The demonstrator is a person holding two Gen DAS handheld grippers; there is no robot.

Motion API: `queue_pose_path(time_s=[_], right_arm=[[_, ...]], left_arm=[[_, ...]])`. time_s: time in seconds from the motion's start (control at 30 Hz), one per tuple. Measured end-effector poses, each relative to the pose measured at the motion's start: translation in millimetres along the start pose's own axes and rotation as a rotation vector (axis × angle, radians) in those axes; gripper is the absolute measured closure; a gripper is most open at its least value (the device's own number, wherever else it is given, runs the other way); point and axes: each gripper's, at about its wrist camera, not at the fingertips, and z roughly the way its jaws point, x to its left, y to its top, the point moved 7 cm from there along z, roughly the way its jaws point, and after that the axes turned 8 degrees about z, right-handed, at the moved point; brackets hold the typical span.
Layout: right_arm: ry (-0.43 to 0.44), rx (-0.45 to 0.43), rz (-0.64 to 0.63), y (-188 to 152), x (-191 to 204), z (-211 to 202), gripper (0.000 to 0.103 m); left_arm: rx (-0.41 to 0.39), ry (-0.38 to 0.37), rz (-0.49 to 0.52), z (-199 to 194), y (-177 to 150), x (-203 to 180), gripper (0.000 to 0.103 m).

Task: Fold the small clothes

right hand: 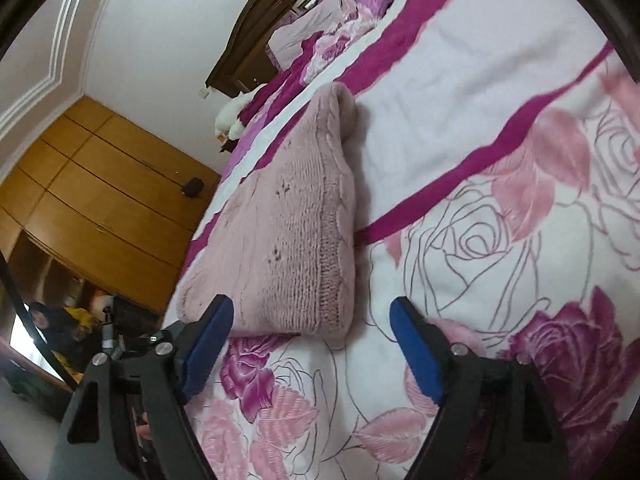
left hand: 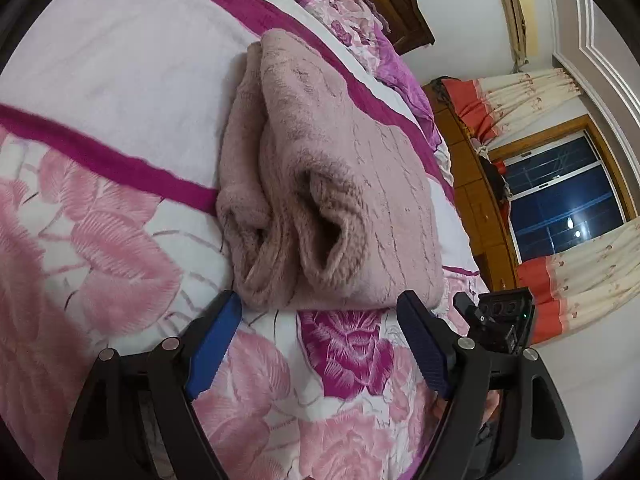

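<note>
Lying folded on the bedspread (left hand: 120, 80), a dusty-pink knitted sweater (left hand: 320, 168) fills the centre of my left wrist view, its layers stacked and two rolled openings facing the camera. In my right wrist view the same sweater (right hand: 288, 232) runs from centre toward the lower left, its ribbed edge nearest me.

My left gripper (left hand: 320, 320) sits at the bottom of its frame with both blue-padded fingers spread wide, holding nothing; the left fingertip is just beside the sweater's near edge, though I cannot tell if it touches. My right gripper (right hand: 310, 320) is likewise spread wide and empty, its left fingertip overlapping the sweater's near corner in the picture.

The bedspread (right hand: 480, 100) is white with magenta stripes and large pink and purple roses. Pillows (right hand: 320, 28) and a dark wooden headboard (right hand: 256, 40) sit at the top of the right view, a wooden wardrobe (right hand: 100, 200) at its left. The left view shows a dark window (left hand: 560, 200) with cream-and-orange curtains (left hand: 520, 96) at right, and an air conditioner (left hand: 518, 20) above.
</note>
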Motion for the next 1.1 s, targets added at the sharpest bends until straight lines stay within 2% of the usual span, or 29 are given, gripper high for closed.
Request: queue_pose_path(time_s=[0.1, 0.23, 0.27, 0.3, 0.33, 0.37, 0.43, 0.53, 0.77, 0.9, 1.1], right_arm=[[0.059, 0.026, 0.031, 5, 0, 13, 0.019], [0.062, 0.048, 0.024, 13, 5, 37, 0.020], [0.060, 0.052, 0.022, 13, 7, 42, 0.021], [0.047, 0.056, 0.016, 12, 7, 47, 0.028], [0.023, 0.057, 0.008, 11, 7, 50, 0.034], [-0.032, 0.051, 0.000, 10, 5, 52, 0.058], [-0.034, 0.043, 0.014, 8, 7, 52, 0.063], [0.000, 0.037, 0.027, 5, 18, 42, 0.067], [0.050, 0.062, 0.110, -21, 20, 13, 0.068], [0.049, 0.074, 0.134, -36, 12, 2, 0.067], [-0.008, 0.098, 0.081, -44, 9, 15, 0.066]], left_arm=[[0.002, -0.007, -0.004, 8, 10, 2, 0.045], [-0.012, -0.033, -0.026, 20, 25, 5, 0.045], [-0.023, -0.041, -0.032, 22, 28, 6, 0.045], [-0.035, -0.042, -0.036, 22, 29, 7, 0.048], [-0.044, -0.021, -0.035, 20, 28, 9, 0.071], [-0.030, 0.001, -0.031, 21, 26, 12, 0.088], [-0.031, -0.016, -0.044, 21, 23, 12, 0.095], [-0.077, -0.036, -0.037, 7, 17, 4, 0.098], [-0.057, -0.021, 0.022, -21, -8, -30, 0.099], [-0.034, 0.011, 0.041, -23, -29, -34, 0.099], [-0.031, 0.092, 0.095, -11, -42, -18, 0.098]])
